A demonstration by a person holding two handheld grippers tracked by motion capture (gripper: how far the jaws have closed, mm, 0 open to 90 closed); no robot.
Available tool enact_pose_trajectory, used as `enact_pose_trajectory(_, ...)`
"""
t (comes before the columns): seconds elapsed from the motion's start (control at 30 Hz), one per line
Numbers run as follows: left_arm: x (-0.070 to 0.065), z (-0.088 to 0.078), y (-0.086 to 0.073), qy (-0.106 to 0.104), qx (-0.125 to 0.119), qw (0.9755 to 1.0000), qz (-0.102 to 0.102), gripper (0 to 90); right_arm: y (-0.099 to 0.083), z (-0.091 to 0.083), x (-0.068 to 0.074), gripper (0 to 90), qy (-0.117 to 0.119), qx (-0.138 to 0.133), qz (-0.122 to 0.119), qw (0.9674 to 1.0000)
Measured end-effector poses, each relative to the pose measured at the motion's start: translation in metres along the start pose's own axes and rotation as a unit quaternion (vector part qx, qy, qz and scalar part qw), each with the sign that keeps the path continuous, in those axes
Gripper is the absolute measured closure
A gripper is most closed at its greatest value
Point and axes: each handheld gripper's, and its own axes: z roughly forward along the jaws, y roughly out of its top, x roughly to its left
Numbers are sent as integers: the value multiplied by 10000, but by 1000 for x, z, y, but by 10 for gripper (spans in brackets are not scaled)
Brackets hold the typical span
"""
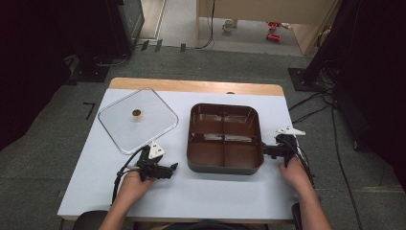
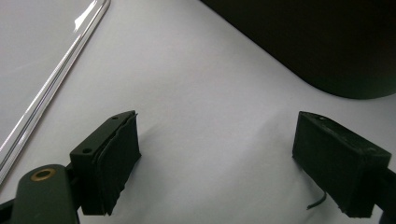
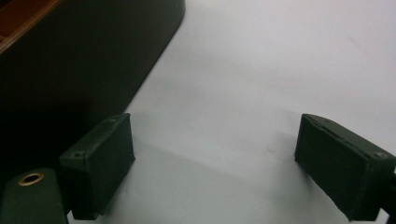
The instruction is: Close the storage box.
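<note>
A dark brown tray (image 1: 225,165) divided into four compartments sits mid-table. A clear square lid (image 1: 158,112) with a small brass knob (image 1: 136,113) lies flat to its left. My left gripper (image 1: 173,167) rests low on the table between lid and tray, pointing right toward the tray's near left corner. In the left gripper view its jaws stand wide apart over bare table, my left gripper (image 2: 217,161) open, the lid's rim (image 2: 56,84) at left, the tray's wall (image 2: 336,42) ahead. My right gripper (image 1: 264,150) sits by the tray's right wall, open (image 3: 215,163), the tray's wall (image 3: 84,56) at its left.
The white table top (image 1: 215,191) has a wooden strip (image 1: 191,86) along its far edge. Dark stands and cables crowd the floor at both sides. The person's hands come in from the near edge.
</note>
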Motion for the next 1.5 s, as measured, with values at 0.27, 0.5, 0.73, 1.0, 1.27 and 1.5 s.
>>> enact_pose_trajectory(0.27, 0, 0, 0, -2, 0, 10000, -2, 146, 0, 0, 0, 112, 0, 0, -1, 10000)
enact_pose_trajectory(0.5, 0, 0, 0, -1, -1, 10000, -3, 146, 0, 0, 0, 112, 0, 0, -1, 10000)
enact_pose_trajectory(0.73, 0, 0, 0, 0, -3, 10000, -2, 147, 0, 0, 0, 113, -3, 0, -1, 10000)
enact_pose_trajectory(1.0, -4, 0, 1, 113, 33, 9999, -120, 148, 0, 0, 0, 112, -3, 0, -4, 10000)
enact_pose_trajectory(1.27, 2, -3, 12, -62, 413, 9990, -148, 221, 0, 0, 0, 112, -2, -1, -2, 10000)
enact_pose_trajectory(1.5, 9, -8, 17, -417, 420, 9978, -303, 323, 0, 0, 0, 113, -3, -1, -2, 10000)
